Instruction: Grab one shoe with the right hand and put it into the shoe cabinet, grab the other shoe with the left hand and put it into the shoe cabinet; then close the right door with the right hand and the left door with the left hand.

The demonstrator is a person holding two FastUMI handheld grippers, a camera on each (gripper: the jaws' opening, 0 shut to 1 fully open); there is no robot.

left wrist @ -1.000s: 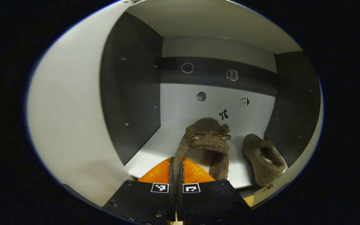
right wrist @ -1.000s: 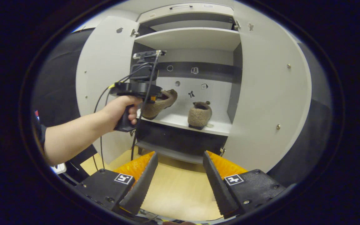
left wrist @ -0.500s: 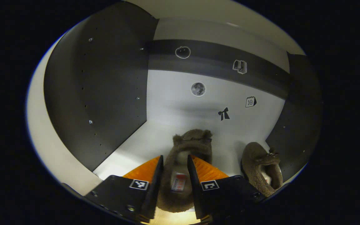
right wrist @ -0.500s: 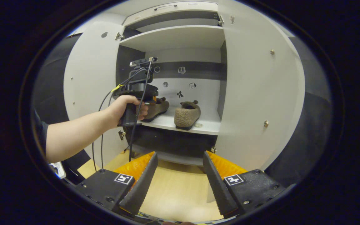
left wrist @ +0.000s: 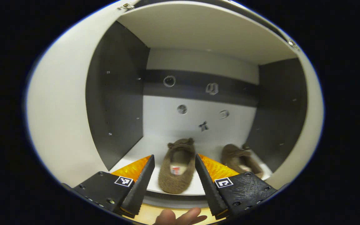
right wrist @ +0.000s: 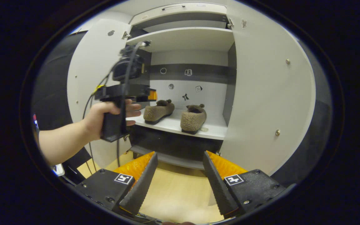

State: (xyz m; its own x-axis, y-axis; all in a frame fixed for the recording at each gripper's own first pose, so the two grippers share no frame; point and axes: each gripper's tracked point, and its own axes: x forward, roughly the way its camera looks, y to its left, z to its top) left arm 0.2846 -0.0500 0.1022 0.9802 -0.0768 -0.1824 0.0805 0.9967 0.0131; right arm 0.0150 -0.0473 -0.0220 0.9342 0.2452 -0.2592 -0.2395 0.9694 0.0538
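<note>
Two fuzzy brown shoes stand side by side on the cabinet's white shelf (right wrist: 173, 125), toes toward the back wall. In the left gripper view the left shoe (left wrist: 177, 167) lies just beyond my open left gripper (left wrist: 174, 156), apart from both fingers, and the right shoe (left wrist: 241, 157) sits beside it. In the right gripper view the left shoe (right wrist: 158, 111) and right shoe (right wrist: 194, 117) show on the shelf, with a hand holding the left gripper (right wrist: 151, 94) in front of the shelf's left end. My right gripper (right wrist: 180, 153) hangs open and empty over the floor, well short of the cabinet.
Both doors stand open: the left door (right wrist: 95, 78) behind the hand, the right door (right wrist: 270, 93) swung out at the right. Another shelf (right wrist: 183, 37) spans above the shoes. Light wooden floor (right wrist: 180, 193) lies below. A fingertip (left wrist: 180, 217) shows under the left gripper.
The left gripper lowered the shoe onto the shelf, opened, and drew back out of the cabinet. The right gripper stayed open and barely shifted.
</note>
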